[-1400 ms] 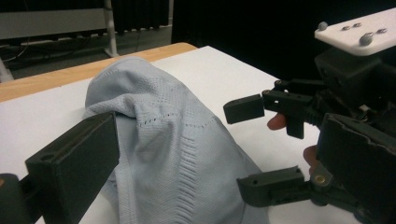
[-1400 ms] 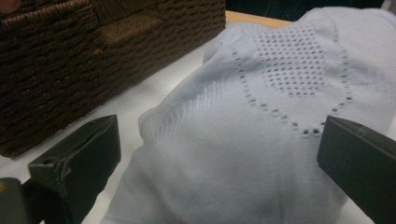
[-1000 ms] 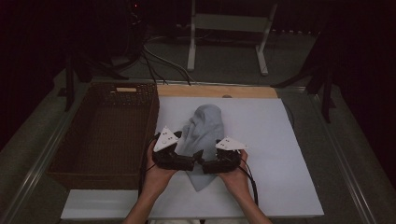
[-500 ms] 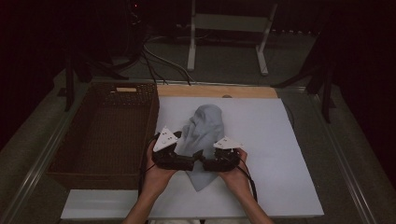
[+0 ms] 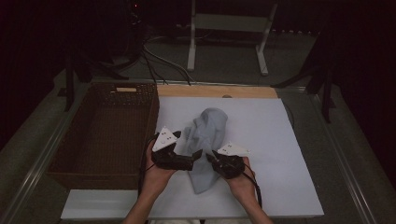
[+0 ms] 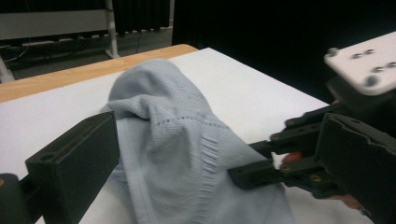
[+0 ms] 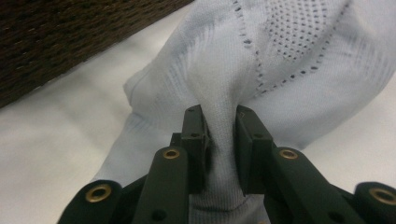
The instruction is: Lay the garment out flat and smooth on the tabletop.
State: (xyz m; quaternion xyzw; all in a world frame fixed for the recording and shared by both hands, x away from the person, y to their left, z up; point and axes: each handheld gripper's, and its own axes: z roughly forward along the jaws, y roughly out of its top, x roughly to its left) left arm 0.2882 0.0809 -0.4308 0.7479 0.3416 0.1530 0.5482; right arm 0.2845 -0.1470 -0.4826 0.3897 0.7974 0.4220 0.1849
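Note:
A light blue knit garment (image 5: 208, 130) lies crumpled on the white board (image 5: 280, 140). My right gripper (image 5: 211, 157) is at its right side. In the right gripper view the right gripper (image 7: 219, 121) has a raised fold of the garment (image 7: 280, 60) pinched between its pads; its jaws have just been closing. My left gripper (image 5: 193, 157) is at the garment's left side. In the left gripper view the left gripper (image 6: 215, 140) stands wide open, with the garment (image 6: 173, 140) bulging between its jaws and neither pad pressing on it. The right gripper's fingers (image 6: 261, 170) reach in from the right.
A dark wicker basket (image 5: 153, 119) stands left of the board, close to my left hand, and shows in the right gripper view as the basket (image 7: 70, 37) at the upper left. A wooden strip (image 5: 215, 91) runs along the board's far edge. Cables and a stand lie beyond the table.
The right gripper has edged a little toward the garment and turned slightly. The left hand and the garment have kept their places.

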